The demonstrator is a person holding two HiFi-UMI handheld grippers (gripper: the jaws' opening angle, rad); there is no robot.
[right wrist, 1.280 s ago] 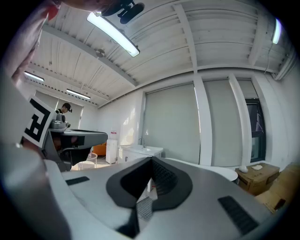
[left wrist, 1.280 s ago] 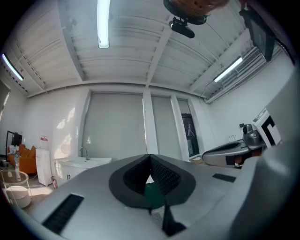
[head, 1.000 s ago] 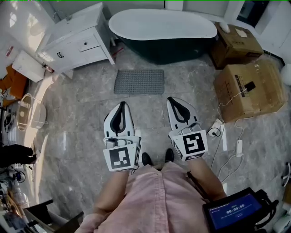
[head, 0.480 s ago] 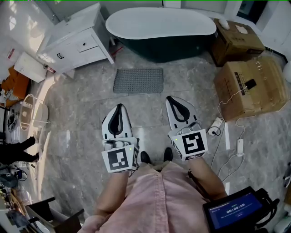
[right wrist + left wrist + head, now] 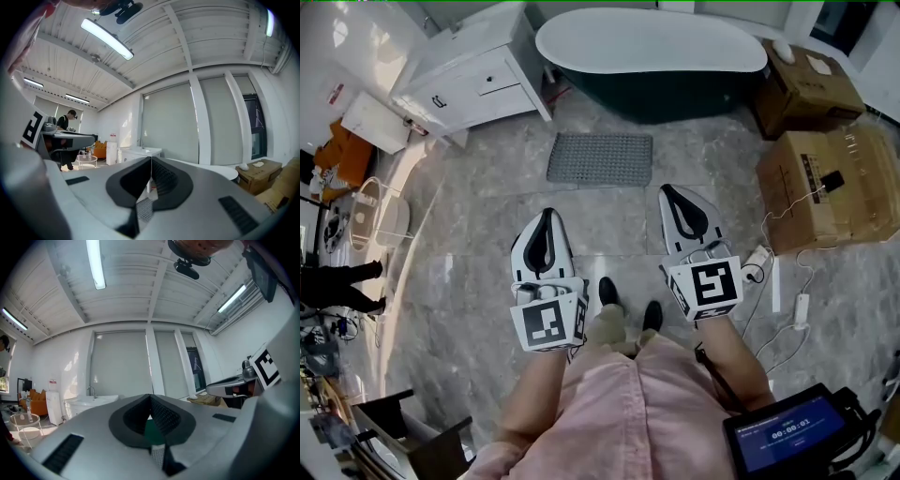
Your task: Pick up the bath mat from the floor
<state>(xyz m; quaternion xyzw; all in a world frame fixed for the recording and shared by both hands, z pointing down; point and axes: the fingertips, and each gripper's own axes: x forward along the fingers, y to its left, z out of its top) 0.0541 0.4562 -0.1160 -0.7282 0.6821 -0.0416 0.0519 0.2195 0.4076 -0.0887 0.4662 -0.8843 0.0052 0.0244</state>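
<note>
Head view looks steeply down on a grey marble floor point(image 5: 469, 244), where the left gripper point(image 5: 547, 214) and the right gripper point(image 5: 673, 191) are held side by side, level and pointing forward, above the person's dark shoes point(image 5: 607, 291) and pink garment point(image 5: 619, 403). Left gripper view shows its fingers point(image 5: 164, 417) pressed together at the tips with nothing caught between them, and right gripper view shows the right fingers point(image 5: 161, 177) closed the same way and equally empty. The grey textured bath mat point(image 5: 600, 158) lies flat on the floor ahead of both pairs of fingers, roughly between their two lines and well apart from the tips, untouched. Just beyond the mat stands a bathtub point(image 5: 652, 42) with a white rim and a dark green body. Ahead and to the left of the left fingers is a white vanity cabinet point(image 5: 473, 75). To the right of the right fingers sit two cardboard boxes point(image 5: 830, 183), with white cables and a power strip point(image 5: 757, 262) on the floor near that gripper. A dark device with a blue screen point(image 5: 787, 436) shows at the lower right.
</note>
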